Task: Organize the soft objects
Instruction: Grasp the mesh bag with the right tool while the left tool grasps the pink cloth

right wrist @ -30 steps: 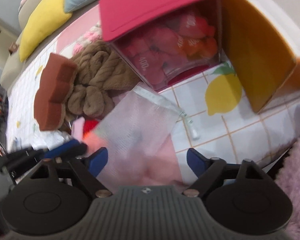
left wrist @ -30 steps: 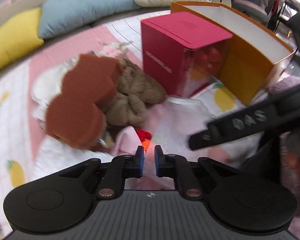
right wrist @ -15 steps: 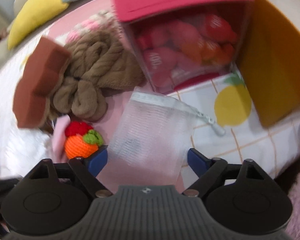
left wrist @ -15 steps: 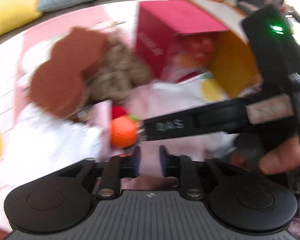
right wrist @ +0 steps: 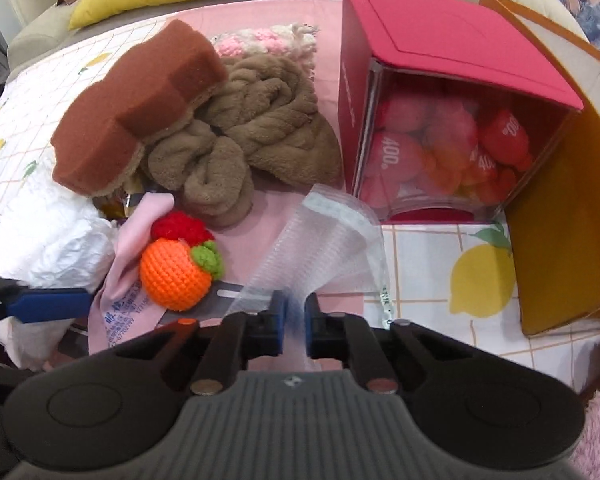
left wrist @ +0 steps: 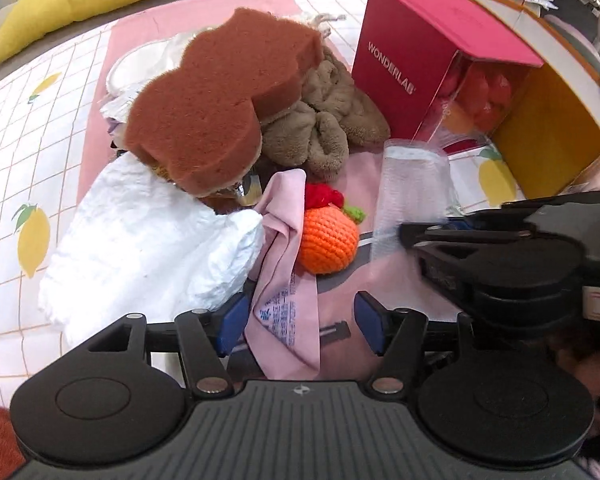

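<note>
**Two low views over one pile**

The left wrist camera looks forward from low over the table, close to the orange ball (left wrist: pixel 329 240). The right wrist camera faces the same way from just to the right, equally close. Both share the ball (right wrist: pixel 175 275), sponge (left wrist: pixel 216 100), towel (right wrist: pixel 256 136) and red box (right wrist: pixel 440 92).

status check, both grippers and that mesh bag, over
Right gripper shut on mesh bag, bag lifted at its near edge. Left gripper open over pink cloth. Crochet orange sits close left of the bag.
</note>
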The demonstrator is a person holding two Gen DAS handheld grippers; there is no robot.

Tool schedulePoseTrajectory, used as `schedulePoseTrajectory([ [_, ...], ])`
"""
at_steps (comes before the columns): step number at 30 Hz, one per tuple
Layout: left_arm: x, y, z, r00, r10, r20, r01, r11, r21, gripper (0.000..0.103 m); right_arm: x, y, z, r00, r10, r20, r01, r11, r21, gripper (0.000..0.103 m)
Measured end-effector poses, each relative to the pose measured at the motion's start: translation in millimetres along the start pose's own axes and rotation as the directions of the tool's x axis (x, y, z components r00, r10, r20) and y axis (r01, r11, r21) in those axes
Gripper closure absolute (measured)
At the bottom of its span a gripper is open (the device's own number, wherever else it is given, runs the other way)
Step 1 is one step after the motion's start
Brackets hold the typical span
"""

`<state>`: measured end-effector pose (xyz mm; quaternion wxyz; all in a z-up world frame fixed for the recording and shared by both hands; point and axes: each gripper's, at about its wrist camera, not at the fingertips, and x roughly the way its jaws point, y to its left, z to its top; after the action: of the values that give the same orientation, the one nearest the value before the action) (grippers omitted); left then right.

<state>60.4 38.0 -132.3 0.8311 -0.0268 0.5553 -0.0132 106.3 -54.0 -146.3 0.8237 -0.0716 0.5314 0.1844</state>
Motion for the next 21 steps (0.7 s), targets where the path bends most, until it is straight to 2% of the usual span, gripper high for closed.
schedulePoseTrajectory([
  [4, 10.5, -6.8, 2.5, 1.000, 0.002, 0.015, -0.003, 1.000, 0.016, 0.032, -9.0, -17.8, 2.4, 1.000, 0.023, 0.001, -0.023, 0.999, 0.032, 0.103],
  [9, 25.2, -9.7, 4.5, 0.999, 0.031, 0.020, -0.031, 0.999, 0.015, 0.041, -9.8, -32.6, 5.3, 0.999, 0.035, 0.004, -0.035, 0.997, 0.072, 0.103],
  [11, 25.3, -9.9, 4.5, 0.999, 0.031, 0.023, -0.031, 0.999, 0.017, 0.057, -13.2, -38.4, 4.9, 0.999, 0.048, 0.008, -0.049, 0.994, 0.100, 0.103],
  [15, 21.5, -6.2, 1.3, 0.999, 0.032, 0.034, -0.033, 0.999, 0.019, 0.077, -20.1, -49.5, 5.6, 0.997, 0.077, 0.018, -0.079, 0.987, 0.143, 0.103],
  [17, 20.5, -3.8, 1.2, 0.999, 0.017, 0.034, -0.018, 1.000, 0.009, 0.097, -22.8, -50.7, 5.7, 0.996, 0.082, 0.027, -0.085, 0.985, 0.149, 0.103],
  [21, 1.0, 6.9, -3.9, 0.997, -0.039, 0.068, 0.041, 0.999, -0.020, 0.099, -33.0, -50.9, 6.4, 0.995, 0.088, 0.056, -0.095, 0.986, 0.140, 0.103],
])
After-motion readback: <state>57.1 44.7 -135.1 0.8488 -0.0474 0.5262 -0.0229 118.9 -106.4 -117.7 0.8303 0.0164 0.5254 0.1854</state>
